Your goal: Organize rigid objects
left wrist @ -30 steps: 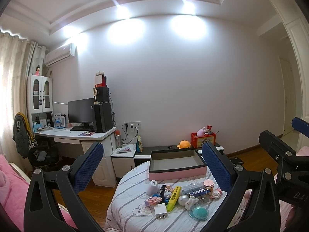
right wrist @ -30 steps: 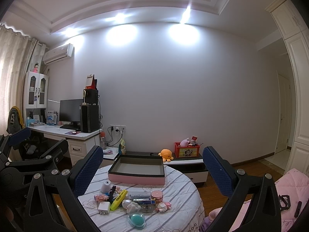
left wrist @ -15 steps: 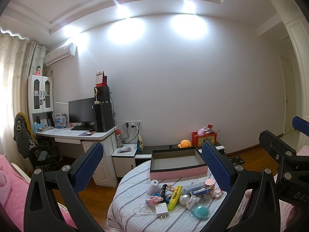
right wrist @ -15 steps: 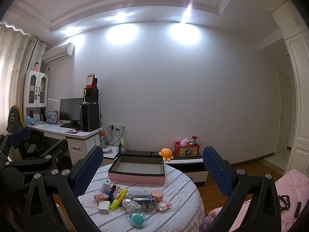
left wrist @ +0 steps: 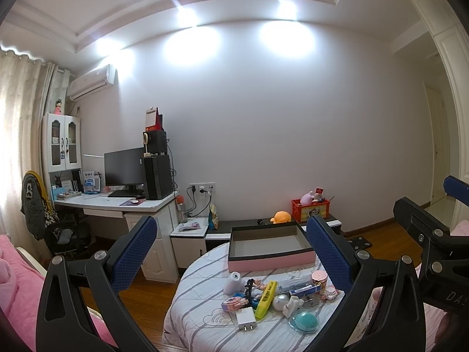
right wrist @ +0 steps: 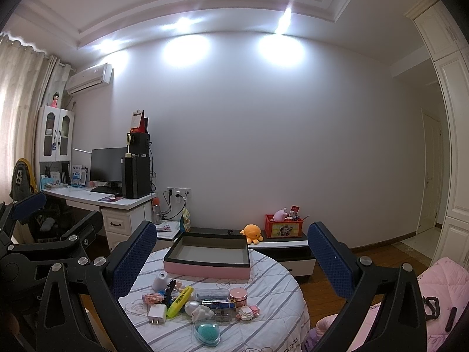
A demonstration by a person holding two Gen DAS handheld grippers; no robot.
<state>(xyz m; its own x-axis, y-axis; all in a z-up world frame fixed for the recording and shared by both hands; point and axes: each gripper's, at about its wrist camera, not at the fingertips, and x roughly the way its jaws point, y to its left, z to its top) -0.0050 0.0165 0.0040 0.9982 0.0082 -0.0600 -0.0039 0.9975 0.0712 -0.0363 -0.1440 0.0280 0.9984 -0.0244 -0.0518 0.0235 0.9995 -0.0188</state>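
Step in hand: by my reading the start of the sorting; nothing is picked up and the box looks empty
Left gripper (left wrist: 231, 252): jaws spread wide, holding nothing, raised well short of the table's near edge
Right gripper (right wrist: 231, 258): jaws likewise wide apart and bare, held above the near edge, beside the left one
Round table (right wrist: 272, 322): striped cloth; it carries the box and the clutter
Pink box (right wrist: 207, 258): shallow tray with dark rim, at the far edge of the table, interior bare as far as can be seen
Small objects: heaped in the middle and toward the near edge, apart from the box
Yellow highlighter (right wrist: 179, 301): lies slanted in the left part of the heap, touching the white charger (right wrist: 156, 312)
White cone-shaped item (right wrist: 160, 280): nearest the box, on the left side of the heap
Pink round jar (right wrist: 238, 294): upright, right part of the heap
Teal oval case (right wrist: 207, 333): closest to the near edge, clear of the rest
Next move: lower one gripper onto an outlying piece, such as the teal case or the jar, close on it, then carry it to the box; the crowded middle calls for care not to nudge neighbours
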